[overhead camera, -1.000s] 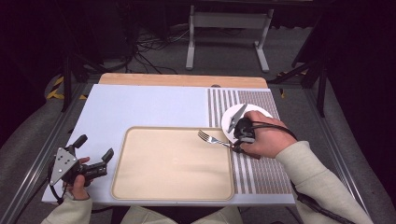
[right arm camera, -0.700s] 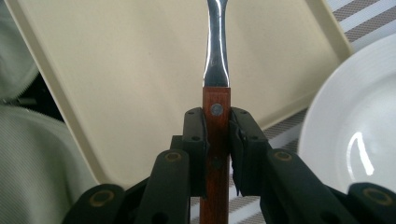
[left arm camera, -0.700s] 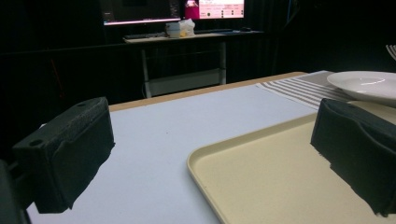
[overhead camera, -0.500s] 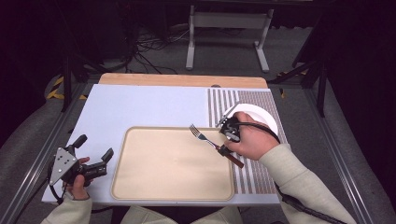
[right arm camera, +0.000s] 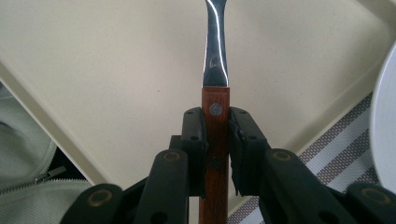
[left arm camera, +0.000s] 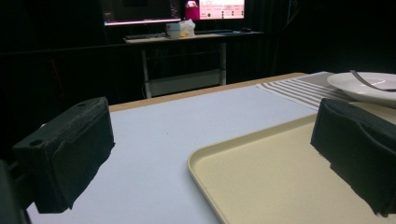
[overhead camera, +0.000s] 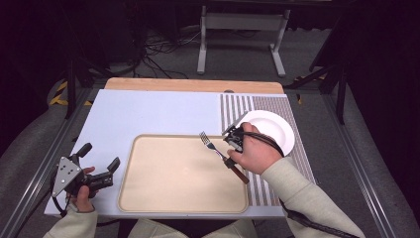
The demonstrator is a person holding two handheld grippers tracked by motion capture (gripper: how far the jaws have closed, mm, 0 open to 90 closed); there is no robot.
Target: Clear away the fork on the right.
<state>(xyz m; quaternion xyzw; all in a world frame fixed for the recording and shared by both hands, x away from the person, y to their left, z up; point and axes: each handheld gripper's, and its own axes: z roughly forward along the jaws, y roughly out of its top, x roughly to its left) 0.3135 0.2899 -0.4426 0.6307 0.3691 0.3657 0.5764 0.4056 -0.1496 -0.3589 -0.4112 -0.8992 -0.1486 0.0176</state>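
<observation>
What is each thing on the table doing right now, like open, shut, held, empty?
Fork: held by its wooden handle, tines over the tray.
Right hand-held gripper: shut on the fork's handle.
Left hand-held gripper: open, holding nothing, beside the tray.
Tray: flat on the table, nothing lying in it.
Plate: right way up on the striped mat, looks empty.

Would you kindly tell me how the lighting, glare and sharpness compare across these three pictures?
High view: the pale blue table top is evenly lit, the surroundings dark, and the wooden-handled metal fork reads slightly soft. Left gripper view: its black jaws are blurred up close, and bright monitors glow in the dark background. Right gripper view: a white glare streak runs down the fork's steel neck, and the beige tray is evenly lit.
</observation>
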